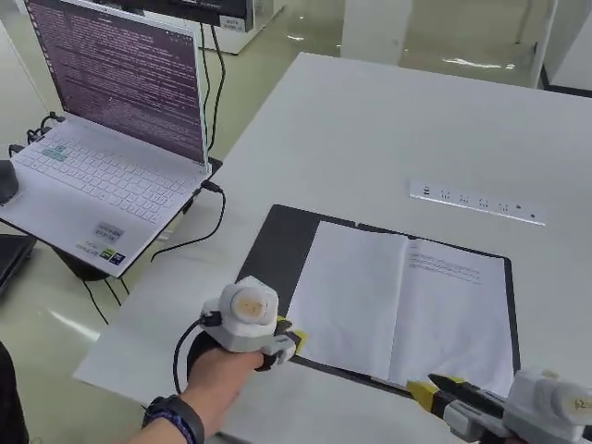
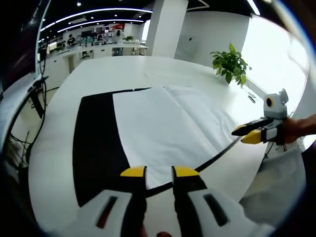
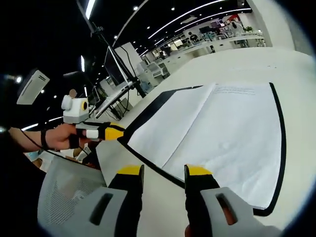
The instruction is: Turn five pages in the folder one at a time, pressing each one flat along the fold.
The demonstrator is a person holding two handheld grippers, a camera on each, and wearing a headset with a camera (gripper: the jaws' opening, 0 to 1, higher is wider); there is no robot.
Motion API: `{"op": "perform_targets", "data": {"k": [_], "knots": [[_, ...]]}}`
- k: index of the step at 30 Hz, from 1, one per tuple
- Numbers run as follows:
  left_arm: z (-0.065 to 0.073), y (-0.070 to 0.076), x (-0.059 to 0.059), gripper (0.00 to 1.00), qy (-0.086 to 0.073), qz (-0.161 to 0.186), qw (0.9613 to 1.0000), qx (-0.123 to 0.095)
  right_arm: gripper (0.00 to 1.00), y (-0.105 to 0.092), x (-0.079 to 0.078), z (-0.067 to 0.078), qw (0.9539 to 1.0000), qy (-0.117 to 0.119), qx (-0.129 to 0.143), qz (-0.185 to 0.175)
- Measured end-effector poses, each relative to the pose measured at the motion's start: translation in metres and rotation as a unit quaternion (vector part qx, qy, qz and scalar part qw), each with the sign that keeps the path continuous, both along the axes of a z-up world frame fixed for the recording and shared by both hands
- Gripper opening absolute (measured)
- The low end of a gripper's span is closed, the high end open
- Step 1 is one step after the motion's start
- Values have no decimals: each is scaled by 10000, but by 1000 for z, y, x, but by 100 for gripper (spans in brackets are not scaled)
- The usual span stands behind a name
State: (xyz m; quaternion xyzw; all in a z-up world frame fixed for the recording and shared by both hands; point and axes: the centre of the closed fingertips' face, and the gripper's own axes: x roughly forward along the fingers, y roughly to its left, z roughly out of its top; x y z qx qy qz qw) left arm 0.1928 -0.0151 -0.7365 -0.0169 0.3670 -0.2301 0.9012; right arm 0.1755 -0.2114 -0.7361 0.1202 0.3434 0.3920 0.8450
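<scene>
Folder [image 1: 277, 250] open on near table [image 1: 370, 120], left hand-held gripper [image 1: 289, 340] and right hand-held gripper [image 1: 431, 387] released, empty at its near edge; pinch only the top right page [image 1: 458, 305], then press along fold [image 1: 400, 296].

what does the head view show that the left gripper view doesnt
Head view: an open laptop off to the left and a white power strip on the table. Left gripper view: a potted plant in the background. Both: the open folder with its white pages, and the right gripper by its near edge.
</scene>
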Motion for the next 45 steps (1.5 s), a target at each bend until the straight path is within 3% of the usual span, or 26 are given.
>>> {"op": "perform_targets", "data": {"k": [3,8,15,24,36,45], "knots": [[5,-1,2,26,-99,-122,9998,129,37,-23,4,3,9994,-60,-17,-329],[18,-5,6,38,-315,-189,9993,59,46,-52,1,10,9982,-212,-278,-484],[32,-7,3,48,-472,-300,9984,72,52,-73,-2,20,9960,-365,-376,-718],[49,8,-6,58,-603,-359,9974,160,57,-82,-4,39,9940,-564,-334,-873],[86,34,-7,65,-949,-144,9952,188,59,-92,-6,61,9922,-804,-481,-817],[98,44,-10,67,-1061,-36,9942,165,61,-92,-12,66,9918,-866,-531,-776]]}}
